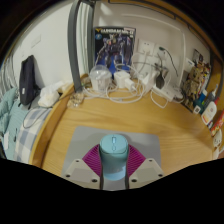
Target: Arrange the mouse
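A pale teal computer mouse (pixel 113 158) sits between my gripper's (pixel 113 165) two fingers, its scroll wheel facing up. The magenta pads (pixel 93 160) press against both of its sides. The gripper is shut on the mouse and holds it over the round wooden table (pixel 150 120), near its front edge.
At the back of the table stand white items (pixel 112 80) in clear wrap, a poster box (pixel 117 45) and tangled white cables (pixel 150 75). A figurine (pixel 193 82) and bottles (pixel 208 105) stand at the right. A black bag (pixel 27 80) and cloth (pixel 12 125) lie at the left.
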`<state>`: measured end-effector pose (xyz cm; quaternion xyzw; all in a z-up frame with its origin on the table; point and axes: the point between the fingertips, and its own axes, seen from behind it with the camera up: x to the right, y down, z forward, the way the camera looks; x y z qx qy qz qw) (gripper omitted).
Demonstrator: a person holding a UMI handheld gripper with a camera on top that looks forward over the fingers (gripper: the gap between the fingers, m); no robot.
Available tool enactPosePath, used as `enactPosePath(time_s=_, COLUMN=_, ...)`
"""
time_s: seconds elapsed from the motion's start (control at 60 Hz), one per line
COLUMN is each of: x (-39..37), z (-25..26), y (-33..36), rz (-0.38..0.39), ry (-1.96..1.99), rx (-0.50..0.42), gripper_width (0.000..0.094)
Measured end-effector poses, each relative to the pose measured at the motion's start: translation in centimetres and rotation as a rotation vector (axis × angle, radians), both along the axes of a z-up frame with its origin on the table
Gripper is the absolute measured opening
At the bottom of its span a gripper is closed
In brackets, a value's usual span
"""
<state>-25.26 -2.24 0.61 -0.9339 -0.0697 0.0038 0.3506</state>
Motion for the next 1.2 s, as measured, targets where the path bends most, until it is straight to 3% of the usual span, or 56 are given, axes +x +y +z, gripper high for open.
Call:
enactPosePath(time_s=0.083, x=0.2, z=-2.6, y=-1.8, rz=-0.014, ry=0.002, rx=-0.056, gripper_width=0.0290)
enactPosePath(time_s=0.133, x=0.4, z=-2.4, y=-1.9, rz=-0.029, ry=0.019, rx=-0.041, gripper_width=0.0287)
enactPosePath(time_s=0.15, x=0.5, z=-2.4, y=-1.8, rz=-0.032, ry=0.022, rx=-0.035, gripper_width=0.0342)
enactPosePath(time_s=0.167, x=0.5, z=-2.5, y=-1.9, rz=-0.036, ry=0.023, rx=-0.040, gripper_width=0.0309)
enactPosePath(time_s=0.183, x=0.5, z=-2.4, y=-1.9, rz=-0.040, ry=0.027, rx=-0.039, gripper_width=0.0354)
enactPosePath(time_s=0.2, x=0.6, z=-2.5, y=-1.9, rz=-0.047, ry=0.031, rx=-0.038, gripper_width=0.0332)
enactPosePath(time_s=0.4, x=0.5, z=-2.4, y=-1.8, rz=-0.070, ry=0.049, rx=-0.038, gripper_width=0.0495)
enactPosePath(time_s=0.433, x=0.6, z=-2.4, y=-1.9, rz=-0.082, ry=0.054, rx=-0.056, gripper_width=0.0554)
enactPosePath(time_s=0.45, x=0.7, z=-2.4, y=-2.0, rz=-0.091, ry=0.054, rx=-0.066, gripper_width=0.0663)
enactPosePath(time_s=0.55, x=1.6, z=-0.2, y=-1.4, rz=-0.120, ry=0.045, rx=-0.041, gripper_width=0.0791)
enactPosePath(time_s=0.95, x=3.9, z=21.3, y=1.9, rz=-0.148, ry=0.133, rx=0.201, gripper_width=0.0815)
enactPosePath(time_s=1.2, x=5.5, z=28.9, y=-0.9, rz=-0.167, ry=0.089, rx=0.300, gripper_width=0.0818)
